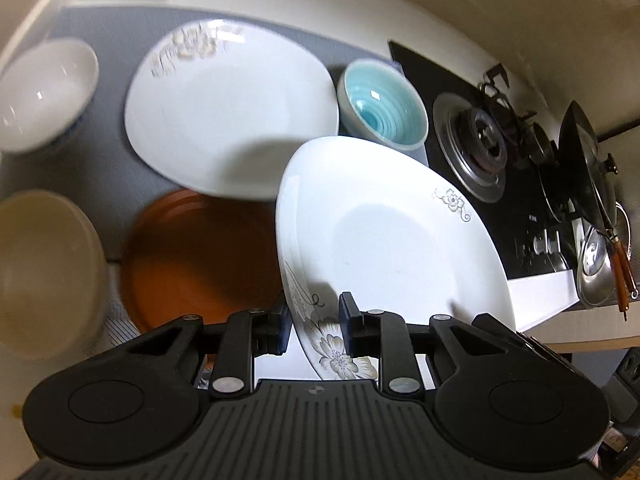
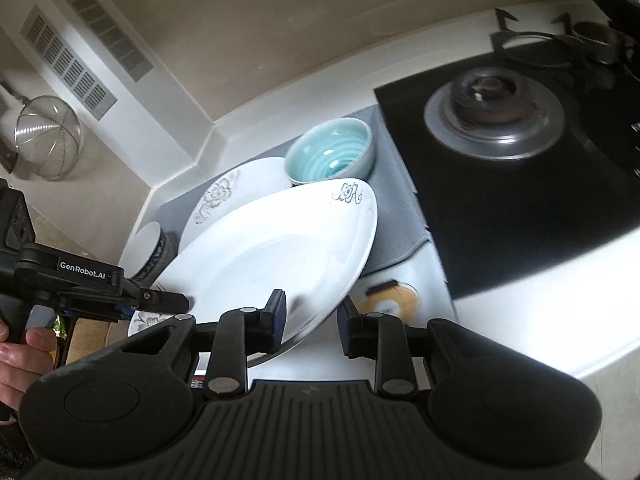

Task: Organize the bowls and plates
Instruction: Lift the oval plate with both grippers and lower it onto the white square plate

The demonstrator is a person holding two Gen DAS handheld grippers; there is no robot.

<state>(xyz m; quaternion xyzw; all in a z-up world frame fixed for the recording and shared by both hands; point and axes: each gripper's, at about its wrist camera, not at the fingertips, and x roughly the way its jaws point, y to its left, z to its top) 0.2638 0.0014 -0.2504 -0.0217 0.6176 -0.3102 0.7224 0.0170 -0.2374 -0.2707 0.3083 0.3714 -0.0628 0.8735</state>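
- A plain white bowl (image 1: pixel 42 94) stands far left on the grey mat (image 1: pixel 100 172), with a cream bowl (image 1: pixel 46 274) nearer the camera below it.
- An orange plate (image 1: pixel 200 256) lies flat on the surface, partly overlapped by a white floral plate (image 1: pixel 228 116) resting on the mat.
- The left hand-held gripper (image 1: pixel 313 322) grips the held floral plate (image 1: pixel 392 236) by its near rim, one finger on each face; the plate is tilted, lifted above the orange plate and the mat.
- A turquoise bowl (image 1: pixel 382 106) sits upright on the mat just behind the held plate, beside the black gas hob (image 1: pixel 516 200).
- Right of the hob, a wok (image 1: pixel 584 160) and lids lean against the wall.
- In the right wrist view, the right hand-held gripper (image 2: pixel 312 320) is released, its fingers spread apart, the left one in front of the held plate's lower edge; whether it touches is unclear.
- A small round object (image 2: pixel 390 300), blurred, lies on the surface near the right finger.
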